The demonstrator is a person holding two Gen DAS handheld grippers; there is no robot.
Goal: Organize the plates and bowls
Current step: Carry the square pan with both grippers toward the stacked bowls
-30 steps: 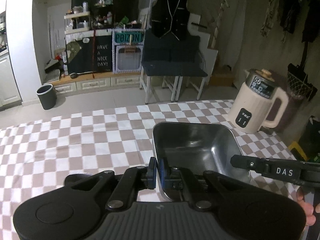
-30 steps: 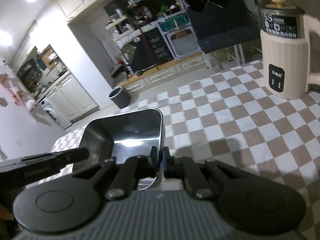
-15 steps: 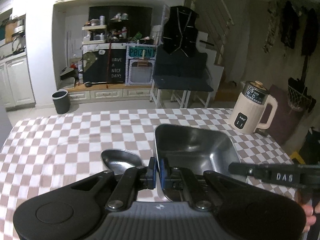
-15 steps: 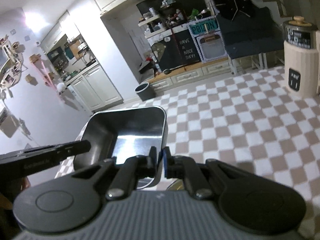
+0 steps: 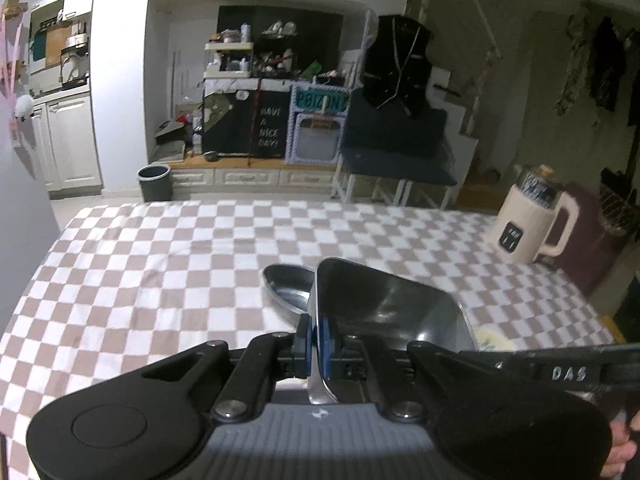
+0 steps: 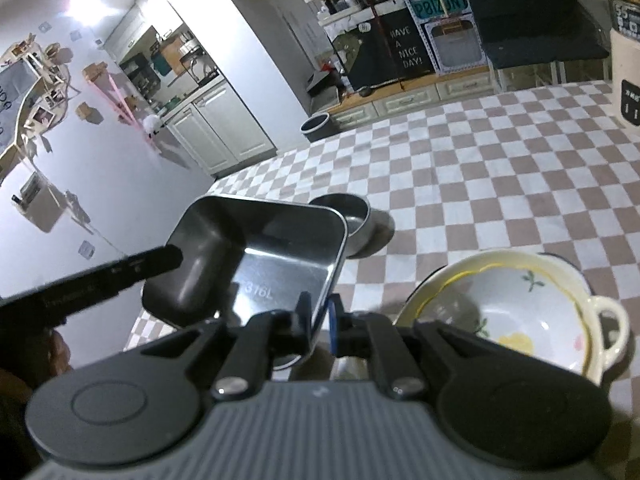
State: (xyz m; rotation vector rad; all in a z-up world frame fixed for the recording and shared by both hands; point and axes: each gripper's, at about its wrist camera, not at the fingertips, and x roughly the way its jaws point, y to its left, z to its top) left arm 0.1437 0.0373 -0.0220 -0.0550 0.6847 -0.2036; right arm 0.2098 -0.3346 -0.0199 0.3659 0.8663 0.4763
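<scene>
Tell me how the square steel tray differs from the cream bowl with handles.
The steel tray is rectangular with rounded corners and plain grey metal; the cream bowl is round, painted with yellow flowers and green leaves. The tray is held tilted, gripped at its rim by the right hand-held gripper and the left hand-held gripper; the bowl rests on the checked tablecloth, ungripped. Both are open and empty.
</scene>
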